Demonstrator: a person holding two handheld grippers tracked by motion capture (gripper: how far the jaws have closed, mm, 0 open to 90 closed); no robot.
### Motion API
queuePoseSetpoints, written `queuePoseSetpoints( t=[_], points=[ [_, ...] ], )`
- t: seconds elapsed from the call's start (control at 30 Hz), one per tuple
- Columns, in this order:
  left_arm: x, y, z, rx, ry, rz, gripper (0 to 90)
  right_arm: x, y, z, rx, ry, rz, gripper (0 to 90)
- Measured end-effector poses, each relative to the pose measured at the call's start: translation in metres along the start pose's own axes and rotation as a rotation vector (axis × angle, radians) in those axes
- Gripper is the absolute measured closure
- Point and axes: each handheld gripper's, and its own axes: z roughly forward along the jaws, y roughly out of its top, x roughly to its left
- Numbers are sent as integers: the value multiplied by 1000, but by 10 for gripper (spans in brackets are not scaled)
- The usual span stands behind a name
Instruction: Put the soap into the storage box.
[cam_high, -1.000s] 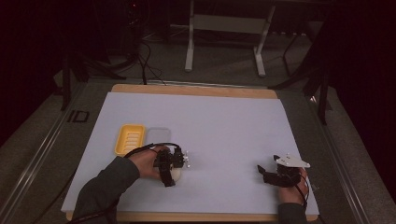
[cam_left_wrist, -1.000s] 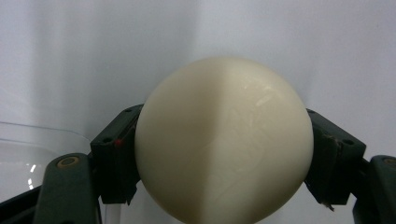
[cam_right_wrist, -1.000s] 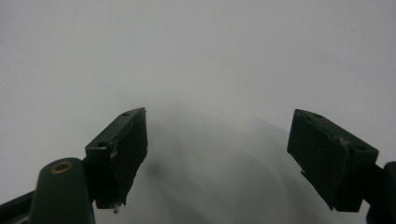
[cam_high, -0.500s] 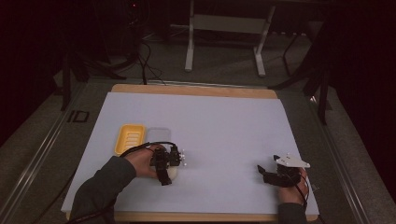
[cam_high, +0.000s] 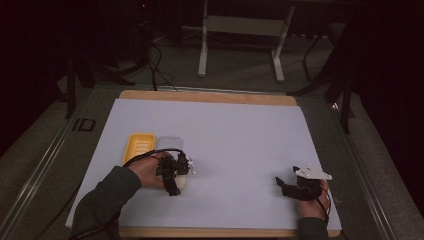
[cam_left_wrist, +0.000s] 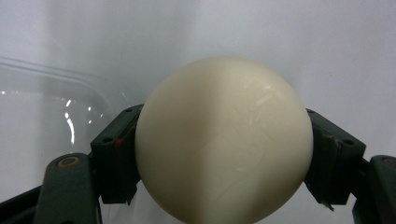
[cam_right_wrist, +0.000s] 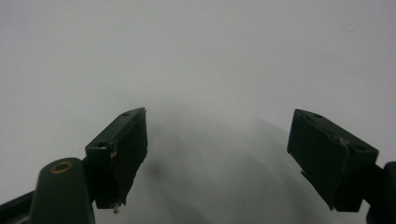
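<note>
The cream ball (cam_left_wrist: 224, 140) is sitting between the two black pads of your left hand-held gripper (cam_left_wrist: 224, 154), and both pads are pressing against its sides, so you are pinching it firmly. In the left gripper view the ball is smooth, glossy and round, with the white sheet behind it. In the high view it is peeking out as a pale patch (cam_high: 183, 181) beneath the left hand-held gripper (cam_high: 176, 172), over the left part of the counter (cam_high: 240, 125), toward its near edge. Whether the ball is resting on the sheet or hanging just above it, you cannot tell from these views.

Just beyond your left hand (cam_high: 147, 171), toward the far edge, a clear plastic tray (cam_high: 169, 142) is lying on the sheet; its curved rim (cam_left_wrist: 56, 93) is showing at the left in the left gripper view, close beside the ball. Touching that tray on its left side, a yellow tray (cam_high: 139, 147) is lying flat, nearer the counter's left edge.

Well apart from all this, near the near right corner of the counter, you are holding your right hand-held gripper (cam_high: 286, 186) low over the sheet. In the right gripper view its pads (cam_right_wrist: 122, 149) are standing spread wide with nothing but bare white sheet between them.
</note>
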Motion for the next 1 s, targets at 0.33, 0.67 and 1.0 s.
queuePoseSetpoints(
  t=[0.33, 0.67, 1.0],
  points=[
    [3, -6, -9, -12, 11, -15, 249, 0, 0, 0, -1, 0, 1, 200],
    [8, -13, -17, -21, 24, -48, 249, 0, 0, 0, -1, -1, 1, 200],
    [19, -27, -27, -52, 6, -107, 249, 0, 0, 0, -1, -1, 2, 200]
  ],
)
